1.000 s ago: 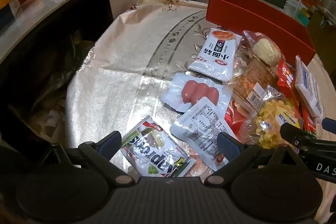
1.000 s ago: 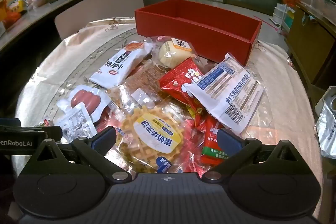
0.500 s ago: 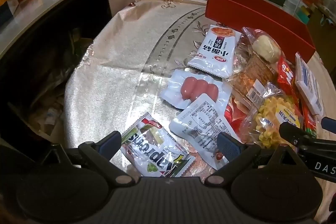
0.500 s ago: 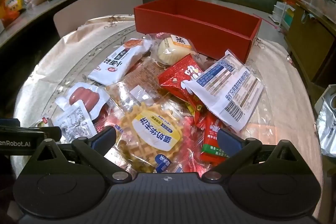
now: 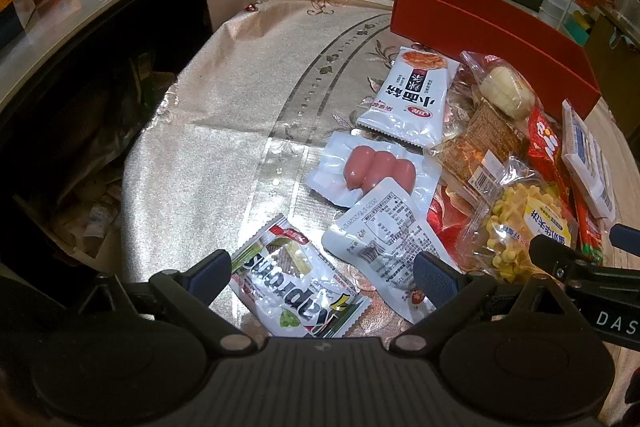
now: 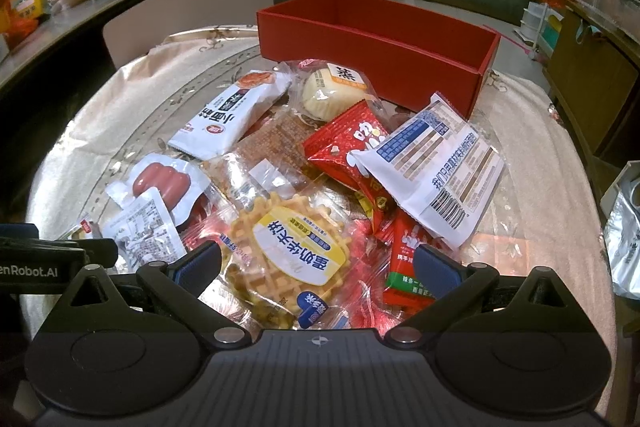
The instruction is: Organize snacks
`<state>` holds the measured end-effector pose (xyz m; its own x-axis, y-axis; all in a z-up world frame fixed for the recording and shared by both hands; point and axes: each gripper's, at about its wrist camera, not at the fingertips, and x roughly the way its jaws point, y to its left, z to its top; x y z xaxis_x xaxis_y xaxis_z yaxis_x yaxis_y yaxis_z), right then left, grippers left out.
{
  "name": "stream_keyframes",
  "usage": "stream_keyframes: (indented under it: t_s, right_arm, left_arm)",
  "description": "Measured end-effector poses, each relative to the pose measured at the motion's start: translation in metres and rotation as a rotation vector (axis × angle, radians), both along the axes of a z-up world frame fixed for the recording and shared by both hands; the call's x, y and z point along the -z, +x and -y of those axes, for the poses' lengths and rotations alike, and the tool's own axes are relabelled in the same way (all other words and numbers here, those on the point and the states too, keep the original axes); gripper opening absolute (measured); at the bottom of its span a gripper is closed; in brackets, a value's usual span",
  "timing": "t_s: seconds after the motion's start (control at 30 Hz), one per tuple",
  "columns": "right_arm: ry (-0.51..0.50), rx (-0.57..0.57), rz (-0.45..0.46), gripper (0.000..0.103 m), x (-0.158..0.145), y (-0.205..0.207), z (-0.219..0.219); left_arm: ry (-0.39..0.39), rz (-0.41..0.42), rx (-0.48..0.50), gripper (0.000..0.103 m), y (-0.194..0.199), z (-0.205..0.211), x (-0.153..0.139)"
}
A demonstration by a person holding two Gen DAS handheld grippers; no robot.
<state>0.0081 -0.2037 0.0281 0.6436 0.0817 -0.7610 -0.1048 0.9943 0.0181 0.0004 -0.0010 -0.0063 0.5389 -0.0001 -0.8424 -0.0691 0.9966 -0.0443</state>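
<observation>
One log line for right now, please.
stage: before first pick | left gripper: open over green packet | right gripper: open over waffle | red box: empty

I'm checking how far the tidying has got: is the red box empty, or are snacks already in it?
It looks empty: the right wrist view shows only bare red inner walls of the red box, though its floor is hidden.
</observation>
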Motion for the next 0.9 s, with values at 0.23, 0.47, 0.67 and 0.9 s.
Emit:
stream_keyframes:
  t_s: [0.23,0.47,0.67,0.9]
  right_arm:
    - [-0.001,-0.004,-0.005,0.103,0.0012,0.0001,-0.0006]
    - [-0.001,-0.006,-0.008,0.103,0.0020,0.0002,-0.0010]
    - [0.000,-0.006,-0.009,0.103,0.0026,0.0001,-0.0013]
    - [-0.001,-0.008,-0.013,0.103,0.0035,0.0004,-0.0011]
  left_arm:
    - [0.000,0.001,-0.001,0.093,-0.0005,0.0002,0.0001]
    - [-0.002,0.001,-0.001,0.093,-0.0004,0.0001,0.0000]
    - [-0.003,-0.003,-0.001,0.093,-0.0009,0.0000,0.0007]
    - [-0.004,-0.007,-0.002,0.093,-0.0014,-0.0009,0.0013]
